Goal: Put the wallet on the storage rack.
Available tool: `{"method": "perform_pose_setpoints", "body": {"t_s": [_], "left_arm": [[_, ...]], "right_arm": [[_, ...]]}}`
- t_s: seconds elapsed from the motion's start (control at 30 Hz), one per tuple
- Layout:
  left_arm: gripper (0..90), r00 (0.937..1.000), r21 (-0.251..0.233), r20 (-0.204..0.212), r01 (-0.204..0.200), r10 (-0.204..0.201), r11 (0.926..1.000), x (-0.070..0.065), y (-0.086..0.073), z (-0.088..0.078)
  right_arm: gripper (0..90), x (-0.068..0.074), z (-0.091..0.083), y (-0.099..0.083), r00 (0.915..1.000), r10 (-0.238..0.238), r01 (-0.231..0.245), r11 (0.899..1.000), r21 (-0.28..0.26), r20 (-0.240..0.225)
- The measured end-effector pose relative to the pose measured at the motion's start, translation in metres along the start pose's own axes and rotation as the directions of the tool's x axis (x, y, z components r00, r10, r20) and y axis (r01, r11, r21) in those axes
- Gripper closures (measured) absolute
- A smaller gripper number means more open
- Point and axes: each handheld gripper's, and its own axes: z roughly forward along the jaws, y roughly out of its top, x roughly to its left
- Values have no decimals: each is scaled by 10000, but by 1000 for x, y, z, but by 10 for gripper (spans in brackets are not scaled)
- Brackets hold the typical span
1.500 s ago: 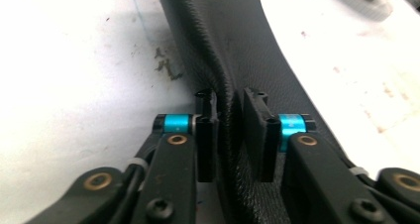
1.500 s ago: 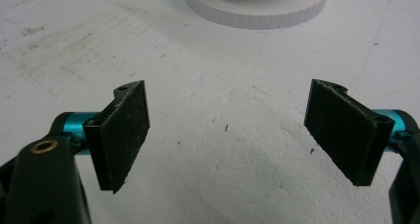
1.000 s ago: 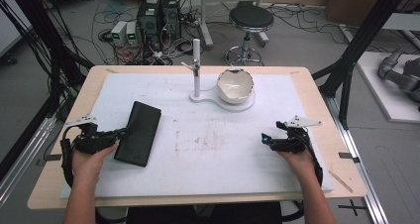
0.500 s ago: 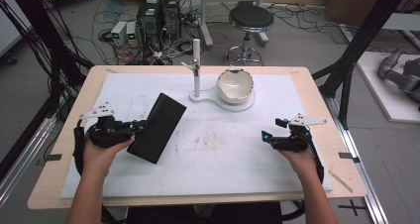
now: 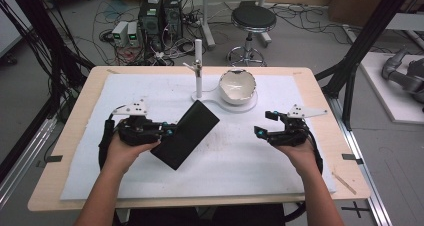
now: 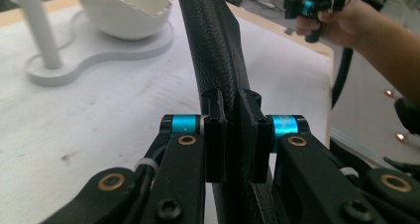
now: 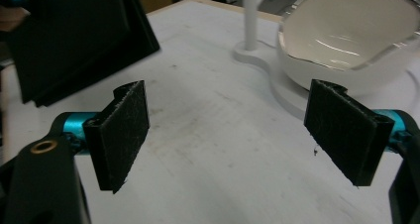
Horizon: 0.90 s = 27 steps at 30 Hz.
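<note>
At the work table (image 5: 65,158), my left gripper (image 5: 167,132) clamps the near edge of a flat black case (image 5: 186,134), its 2 pads pressed hard against the textured cover as seen in the left gripper view (image 6: 218,50), where the case rises edge-on between the jaws. The case hangs tilted, angled up toward the white stand (image 5: 198,68) and lying just in front of and to the left of that stand's base; its far corner comes near the base without touching it. In the same base sits the broken-rimmed white bowl (image 5: 237,86), just to the right of the stand's upright post. My right gripper (image 5: 264,124) hovers well to the right of the case and in front of the bowl, its 2 jaws standing wide apart with nothing between them; the right gripper view shows the felt-faced pads (image 7: 124,135) framing bare white table cover (image 7: 213,149), the bowl (image 7: 346,40) close beyond the right pad.
</note>
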Motion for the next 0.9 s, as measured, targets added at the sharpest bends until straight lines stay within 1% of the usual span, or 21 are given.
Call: {"method": "perform_pose_setpoints", "body": {"t_s": [0.1, 0.2, 0.27, 0.33, 0.37, 0.43, 0.47, 0.53, 0.57, 0.63, 0.7, 0.73, 0.77, 0.8, 0.83, 0.87, 0.9], "left_arm": [[816, 9993, 212, 306, -224, 217, 9995, -3, 1, 10], [816, 9972, 285, 668, -346, 326, 9990, -6, 2, 17], [816, 9959, 253, 841, -345, 322, 9991, -7, 3, 20], [816, 9948, 310, 927, -454, 424, 9985, -8, 4, 23], [816, 9940, 347, 978, -523, 486, 9980, -8, 4, 24], [816, 9925, 368, 1113, -554, 510, 9978, -9, 4, 26], [816, 9909, 413, 1187, -685, 632, 9968, -9, 4, 27], [816, 9886, 435, 1331, -766, 702, 9961, -10, 5, 29], [815, 9874, 433, 1388, -823, 756, 9957, -11, 6, 30], [815, 9836, 410, 1545, -1009, 935, 9941, -12, 7, 31], [815, 9819, 403, 1575, -1132, 1055, 9928, -13, 8, 31], [815, 9802, 423, 1614, -1231, 1148, 9915, -13, 9, 31], [815, 9801, 421, 1607, -1247, 1165, 9913, -14, 10, 31], [815, 9801, 392, 1611, -1236, 1158, 9915, -13, 10, 32], [815, 9794, 413, 1640, -1261, 1178, 9912, -13, 10, 32], [814, 9808, 395, 1597, -1194, 1117, 9921, -12, 10, 32], [814, 9809, 452, 1570, -1234, 1149, 9913, -11, 10, 32]], "right_arm": [[179, 8, 10, 10, 9976, -303, 313, 9994, 160, -620], [179, 14, 23, 17, 9909, -659, 724, 9960, 523, -1173], [179, 17, 32, 20, 9863, -711, 820, 9943, 681, -1490], [179, 19, 39, 23, 9806, -713, 862, 9934, 750, -1825], [179, 20, 43, 25, 9777, -613, 779, 9941, 755, -2010], [180, 20, 49, 27, 9716, -582, 781, 9938, 786, -2295], [180, 20, 52, 28, 9679, -558, 770, 9940, 777, -2449], [180, 21, 58, 29, 9606, -448, 713, 9936, 874, -2744], [181, 21, 61, 30, 9552, -353, 665, 9931, 969, -2939], [197, 20, 67, 29, 9459, -340, 720, 9917, 1066, -3227], [266, 19, 72, 28, 9281, -359, 878, 9884, 1241, -3706], [336, 18, 76, 27, 9134, -304, 913, 9871, 1315, -4060], [336, 18, 76, 27, 9134, -304, 913, 9871, 1315, -4060], [418, 17, 76, 27, 9026, -342, 1002, 9861, 1323, -4291], [479, 18, 77, 27, 8900, -373, 1092, 9851, 1330, -4544], [553, 19, 77, 27, 8817, -443, 1191, 9842, 1309, -4697], [643, 21, 77, 27, 8784, -594, 1377, 9816, 1322, -4742]]}}
